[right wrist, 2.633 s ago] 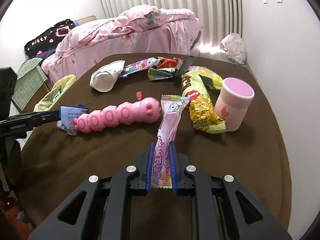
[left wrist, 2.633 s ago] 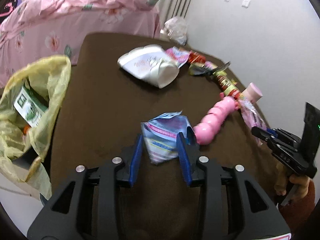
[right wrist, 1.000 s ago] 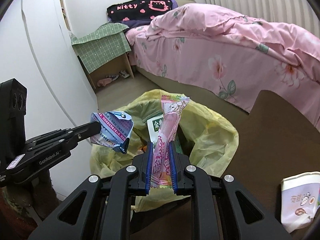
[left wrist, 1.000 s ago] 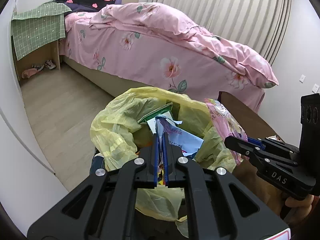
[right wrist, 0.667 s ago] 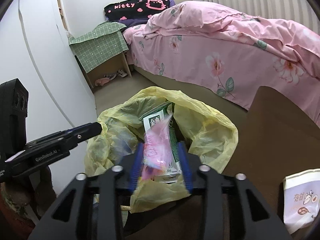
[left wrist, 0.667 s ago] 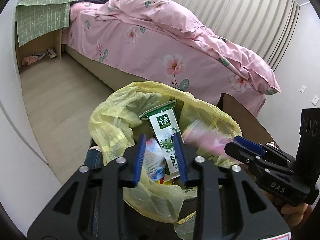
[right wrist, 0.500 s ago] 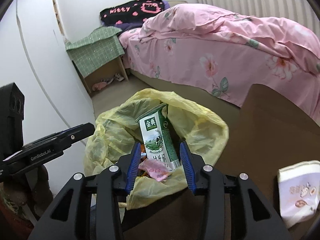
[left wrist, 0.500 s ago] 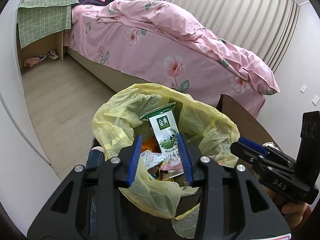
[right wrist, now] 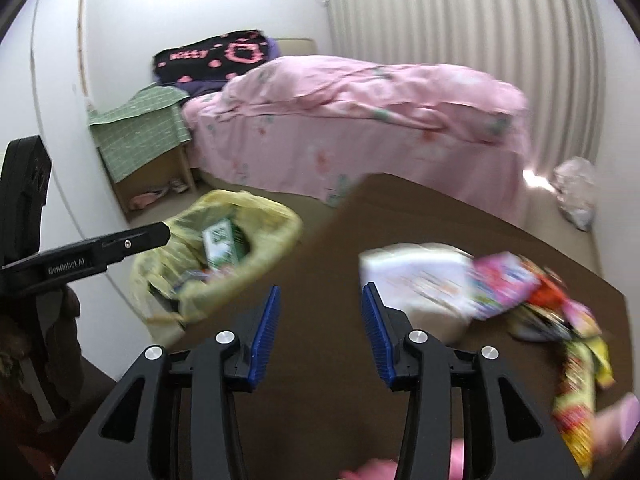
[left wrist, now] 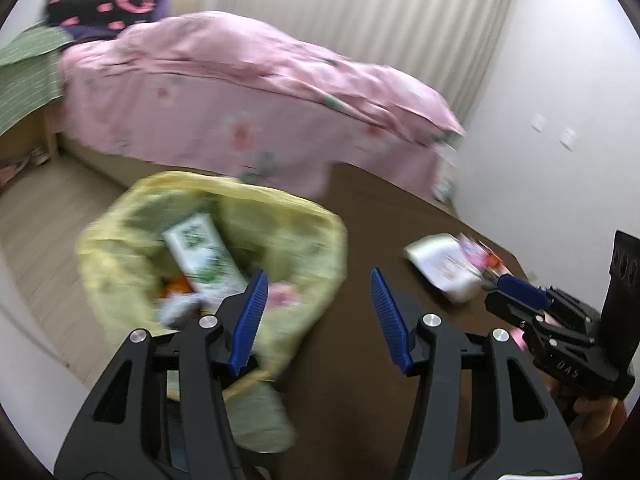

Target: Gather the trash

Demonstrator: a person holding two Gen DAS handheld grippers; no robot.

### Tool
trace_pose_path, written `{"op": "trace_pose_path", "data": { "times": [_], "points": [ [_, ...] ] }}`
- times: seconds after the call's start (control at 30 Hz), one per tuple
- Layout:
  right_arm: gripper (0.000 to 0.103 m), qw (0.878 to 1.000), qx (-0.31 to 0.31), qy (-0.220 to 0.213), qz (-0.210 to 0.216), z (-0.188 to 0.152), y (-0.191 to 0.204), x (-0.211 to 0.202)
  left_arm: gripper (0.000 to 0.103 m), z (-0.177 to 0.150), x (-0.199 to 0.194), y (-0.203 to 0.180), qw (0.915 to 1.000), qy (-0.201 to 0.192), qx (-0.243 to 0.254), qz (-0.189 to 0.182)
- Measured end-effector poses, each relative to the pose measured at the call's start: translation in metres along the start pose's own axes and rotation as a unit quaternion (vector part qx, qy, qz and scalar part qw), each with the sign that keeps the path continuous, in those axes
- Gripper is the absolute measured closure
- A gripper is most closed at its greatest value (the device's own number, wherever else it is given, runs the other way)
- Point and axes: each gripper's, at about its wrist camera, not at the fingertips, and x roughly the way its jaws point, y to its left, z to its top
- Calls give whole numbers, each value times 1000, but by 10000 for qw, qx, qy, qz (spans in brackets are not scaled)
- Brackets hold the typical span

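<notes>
A yellow trash bag point(left wrist: 120, 240) hangs open beside the brown table point(left wrist: 360, 216); it also shows in the right wrist view point(right wrist: 276, 220). Inside lie a green milk carton point(left wrist: 204, 256) and wrappers. My left gripper point(left wrist: 316, 296) is open and empty over the table edge next to the bag. My right gripper point(right wrist: 318, 312) is open and empty above the table point(right wrist: 320, 264). A white paper bag point(right wrist: 416, 276), colourful wrappers point(right wrist: 516, 284) and a yellow snack packet point(right wrist: 576, 408) lie on the table to its right. Both views are blurred.
A bed with a pink quilt point(right wrist: 360, 112) stands behind the table. A green-covered side table point(right wrist: 140, 132) stands by the wall. A plastic bag point(right wrist: 576, 192) lies on the floor at the far right. A pink toy point(right wrist: 380, 472) shows at the bottom edge.
Both grippers let their wrappers drop into the yellow bag, opened wide, and have swung right, away from the bag toward the table.
</notes>
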Motion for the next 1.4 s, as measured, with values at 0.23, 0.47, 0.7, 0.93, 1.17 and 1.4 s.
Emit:
{"op": "trace_pose_path", "data": {
  "times": [0.23,0.47,0.7,0.93,1.17,1.4],
  "points": [
    [46,9940,554,-70,-942,-50,-81,-61,50,-10,34,-72,9937,435,750,-710],
    [45,9840,929,113,-1515,-93,-127,-91,46,-17,60,-130,9840,638,1246,-1098],
    [57,9847,899,89,-1488,-93,-128,-79,46,-23,71,-157,9808,759,1404,-1125],
    [69,9779,369,429,-2012,-57,-134,-23,46,-24,71,-146,9847,783,1226,-961],
    [69,9622,157,1118,-2477,-46,-157,27,46,-18,66,-121,9897,724,857,-886],
    [75,9661,155,1297,-2225,-47,-156,23,46,-18,66,-111,9910,749,686,-867]
  ]
}}
